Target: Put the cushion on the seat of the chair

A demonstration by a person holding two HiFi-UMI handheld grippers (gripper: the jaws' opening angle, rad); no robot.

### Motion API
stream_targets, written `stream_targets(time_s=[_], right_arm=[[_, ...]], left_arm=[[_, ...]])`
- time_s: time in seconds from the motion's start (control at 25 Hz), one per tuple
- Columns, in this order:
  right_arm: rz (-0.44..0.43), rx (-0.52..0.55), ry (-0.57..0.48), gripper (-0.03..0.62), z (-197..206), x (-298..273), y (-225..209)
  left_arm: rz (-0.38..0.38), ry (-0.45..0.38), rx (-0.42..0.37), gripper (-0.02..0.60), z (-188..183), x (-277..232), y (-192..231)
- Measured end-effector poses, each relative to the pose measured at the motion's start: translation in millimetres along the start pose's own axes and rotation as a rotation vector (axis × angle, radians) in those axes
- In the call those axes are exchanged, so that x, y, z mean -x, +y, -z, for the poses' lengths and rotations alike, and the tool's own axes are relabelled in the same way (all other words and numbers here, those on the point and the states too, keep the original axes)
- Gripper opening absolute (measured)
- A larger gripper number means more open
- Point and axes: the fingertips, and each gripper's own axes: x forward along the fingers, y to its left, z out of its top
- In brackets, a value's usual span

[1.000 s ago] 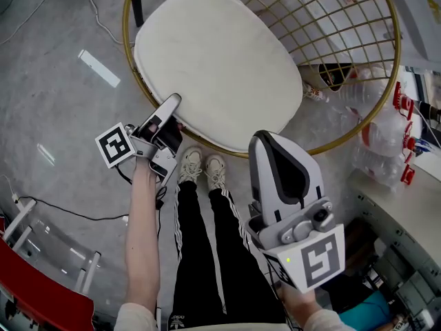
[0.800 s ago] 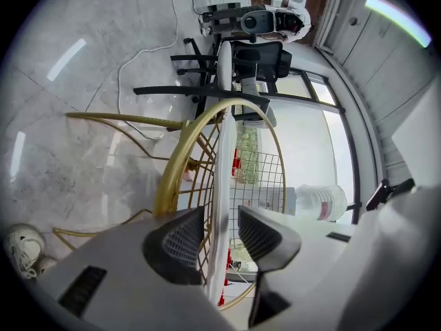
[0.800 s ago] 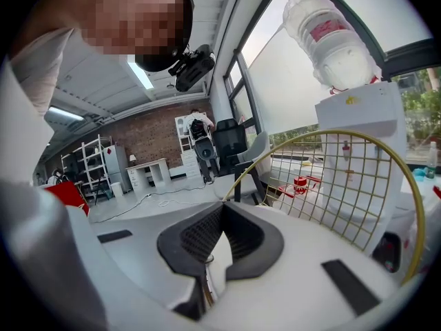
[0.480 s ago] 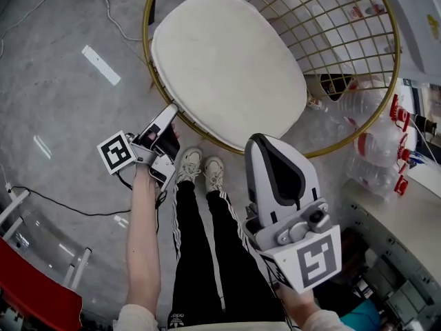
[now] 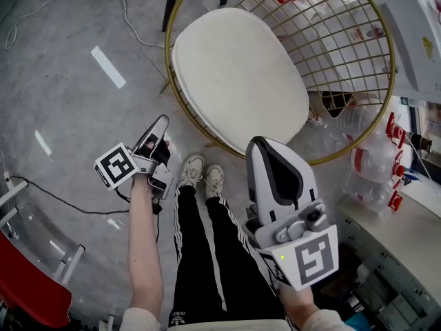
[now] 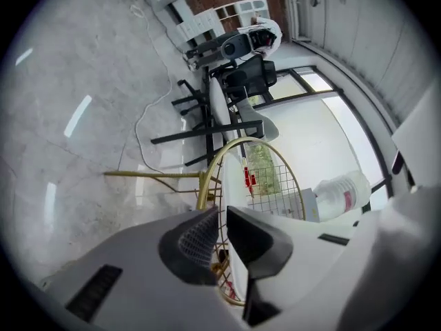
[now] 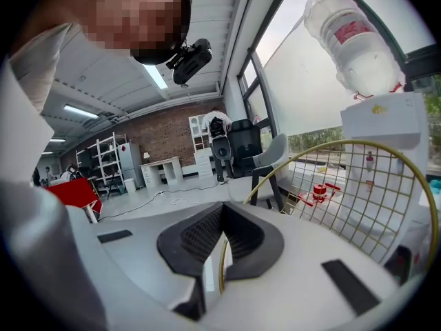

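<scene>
A white oval cushion (image 5: 238, 71) lies on the seat of a round chair with a gold rim (image 5: 167, 61) and a gold wire back (image 5: 344, 33). My left gripper (image 5: 160, 121) hovers over the floor just left of the chair's front rim, clear of the cushion. Its jaws are closing, with a narrow gap left and nothing between them (image 6: 222, 218). The right gripper (image 5: 259, 143) is held near the front rim, above the person's legs, and it is shut and empty (image 7: 220, 212). In the right gripper view, part of the wire back (image 7: 358, 185) shows beyond the jaws.
The person's shoes (image 5: 203, 172) stand right in front of the chair. Clear water bottles (image 5: 375, 150) crowd the floor at the right, beside a white desk (image 5: 413, 212). A black cable (image 5: 62, 202) crosses the floor at the left, near a red object (image 5: 27, 288).
The left gripper has drawn back from the cushion's front edge toward the left, and its jaws have narrowed. The right gripper has hardly shifted. The chair now sits further right in view.
</scene>
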Motion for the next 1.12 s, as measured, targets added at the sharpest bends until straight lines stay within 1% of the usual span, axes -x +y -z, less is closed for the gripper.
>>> stream_targets(time_s=[0.04, 0.12, 0.2, 0.28, 0.36, 0.48, 0.56, 0.64, 0.76, 0.84, 1.0, 1.04, 1.12], right_arm=[[0.001, 0.019, -0.006, 0.015, -4, 0, 0], [0.001, 0.039, -0.014, 0.015, -11, 0, 2], [-0.002, 0.040, -0.021, 0.015, -17, 0, 6], [-0.003, 0.039, -0.029, 0.015, -22, 0, 8], [-0.001, 0.038, -0.037, 0.015, -26, 0, 10], [0.006, 0.031, -0.042, 0.015, -29, 0, 11], [0.013, 0.025, -0.046, 0.015, -30, 0, 10], [0.022, 0.017, -0.046, 0.015, -29, 1, 8], [0.038, 0.006, -0.042, 0.015, -24, 3, 6], [0.050, 0.001, -0.040, 0.015, -21, 4, 4], [0.072, -0.004, -0.042, 0.015, -17, 8, 1], [0.078, -0.003, -0.044, 0.015, -17, 9, 0], [0.092, 0.001, -0.046, 0.015, -16, 11, -2]], left_arm=[[-0.036, -0.012, -0.062, 0.040, -6, 5, -2], [-0.084, -0.045, -0.157, 0.022, -17, 15, -15], [-0.119, -0.091, -0.246, 0.014, -30, 24, -33], [-0.173, -0.149, -0.364, 0.014, -45, 33, -53], [-0.256, -0.205, -0.511, 0.013, -57, 44, -74], [-0.381, -0.290, -0.766, 0.012, -66, 61, -115], [-0.444, -0.355, -0.924, 0.012, -68, 71, -146], [-0.484, -0.416, -1.052, 0.012, -67, 80, -176], [-0.520, -0.493, -1.186, 0.012, -58, 90, -213], [-0.534, -0.518, -1.261, 0.012, -48, 94, -232], [-0.503, -0.551, -1.447, 0.012, -30, 95, -266], [-0.493, -0.561, -1.476, 0.012, -28, 95, -272], [-0.477, -0.571, -1.500, 0.012, -25, 93, -278]])
